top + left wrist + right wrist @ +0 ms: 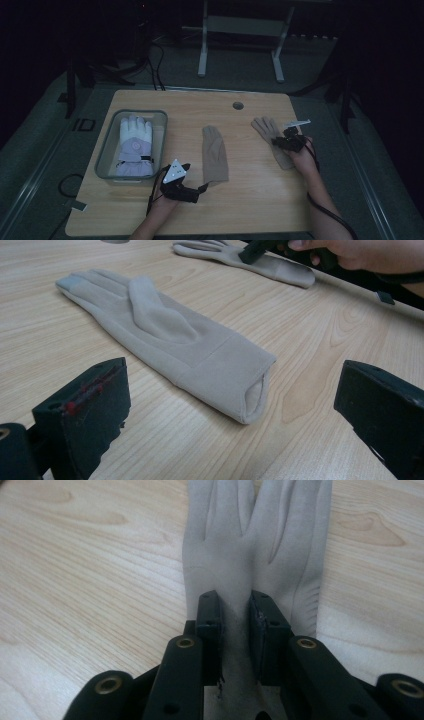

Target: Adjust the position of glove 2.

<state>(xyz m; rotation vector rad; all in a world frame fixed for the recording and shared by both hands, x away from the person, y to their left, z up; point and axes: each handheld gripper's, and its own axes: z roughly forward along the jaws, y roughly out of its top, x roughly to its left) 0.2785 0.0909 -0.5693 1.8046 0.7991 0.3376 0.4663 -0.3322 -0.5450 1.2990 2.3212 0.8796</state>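
Observation:
Two beige gloves lie flat on the wooden table [250, 200]. The middle glove [215, 152] [165, 335] points away from me, its cuff nearest my left gripper [201, 188] [229, 385]. That gripper rests low at the table, jaws wide open, with the cuff just ahead of them and untouched. The right glove [265, 129] [260, 535] lies farther right. My right gripper [279, 140] [235, 600] is down on its palm, and the jaws pinch a fold of the fabric between the pads. The right gripper [255, 250] also shows on that glove in the left gripper view.
A grey plastic bin [107, 145] at the table's left holds a padded white glove [134, 142]. A round cable hole [238, 105] sits near the far edge. Cables and a white frame [202, 45] stand on the floor behind the table.

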